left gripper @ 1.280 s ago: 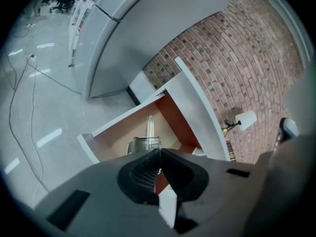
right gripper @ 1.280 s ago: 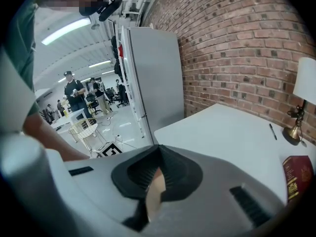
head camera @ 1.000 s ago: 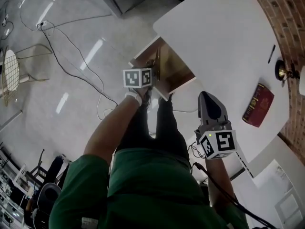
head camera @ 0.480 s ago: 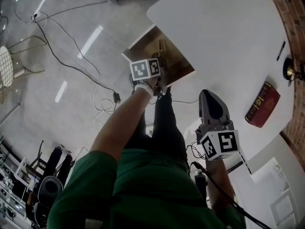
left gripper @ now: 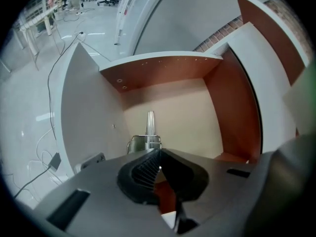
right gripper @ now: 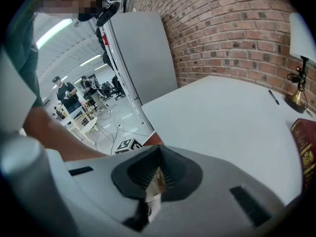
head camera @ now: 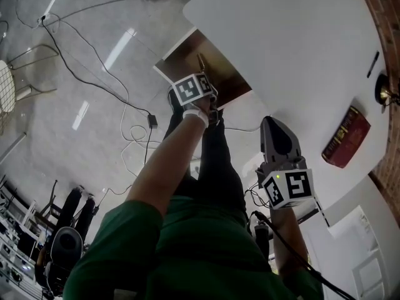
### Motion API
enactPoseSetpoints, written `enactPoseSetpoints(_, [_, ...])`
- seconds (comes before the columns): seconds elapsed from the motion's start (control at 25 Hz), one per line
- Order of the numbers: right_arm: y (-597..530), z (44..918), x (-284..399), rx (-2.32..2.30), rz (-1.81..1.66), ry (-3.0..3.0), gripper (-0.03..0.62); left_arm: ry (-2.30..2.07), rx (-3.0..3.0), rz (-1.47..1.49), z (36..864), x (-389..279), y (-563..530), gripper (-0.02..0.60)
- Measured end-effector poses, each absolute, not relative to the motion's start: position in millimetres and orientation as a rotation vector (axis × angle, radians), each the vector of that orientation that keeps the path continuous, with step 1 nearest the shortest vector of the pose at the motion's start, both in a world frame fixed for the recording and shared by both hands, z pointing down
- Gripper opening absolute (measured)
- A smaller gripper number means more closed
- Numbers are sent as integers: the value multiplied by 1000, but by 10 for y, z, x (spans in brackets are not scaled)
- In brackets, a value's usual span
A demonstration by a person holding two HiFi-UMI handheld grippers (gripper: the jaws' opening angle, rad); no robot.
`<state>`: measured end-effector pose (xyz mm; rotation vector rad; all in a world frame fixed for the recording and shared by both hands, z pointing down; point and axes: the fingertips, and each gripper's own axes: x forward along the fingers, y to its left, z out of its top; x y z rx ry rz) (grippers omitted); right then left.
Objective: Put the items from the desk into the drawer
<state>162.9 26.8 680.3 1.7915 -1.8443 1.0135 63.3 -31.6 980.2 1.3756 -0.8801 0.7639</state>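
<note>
Holding metal item (left gripper: 149, 127) w/ L gripper (left gripper: 158, 153)

Drawer (left gripper: 168, 107) wood-lined; desk (head camera: 294, 36) smooth white; metal item (left gripper: 149, 132) shiny.

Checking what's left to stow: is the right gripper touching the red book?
Apart. The head view shows bare white desk between the right gripper and the red book.

Green short-sleeved shirt (head camera: 187, 249), black trousers (head camera: 215, 167), and grey hand-held grippers (head camera: 274, 122) topped with black-and-white marker cubes (head camera: 286, 188).
</note>
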Motion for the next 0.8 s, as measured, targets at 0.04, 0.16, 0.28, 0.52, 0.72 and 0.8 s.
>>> enactPoseSetpoints(0.04, [277, 6815, 1635, 1789, 1018, -1847, 5, -885, 1367, 770, 9822, 640, -308, 14])
enactPoseSetpoints(0.16, [302, 6831, 1658, 1785, 1030, -1852, 5, -900, 1338, 754, 9840, 658, -313, 15])
enactPoseSetpoints(0.28, [319, 6821, 1696, 1791, 1030, -1853, 5, -893, 1346, 733, 9825, 673, -319, 15])
enactPoseSetpoints(0.52, [299, 6719, 1771, 1820, 1005, -1865, 5, -883, 1300, 718, 9780, 672, -238, 61])
enactPoseSetpoints(0.72, [228, 6639, 1757, 1819, 976, -1890, 5, -877, 1267, 732, 9706, 677, -210, 166])
enactPoseSetpoints(0.8, [222, 6627, 1739, 1816, 972, -1896, 5, -852, 1295, 723, 9695, 730, -228, 204])
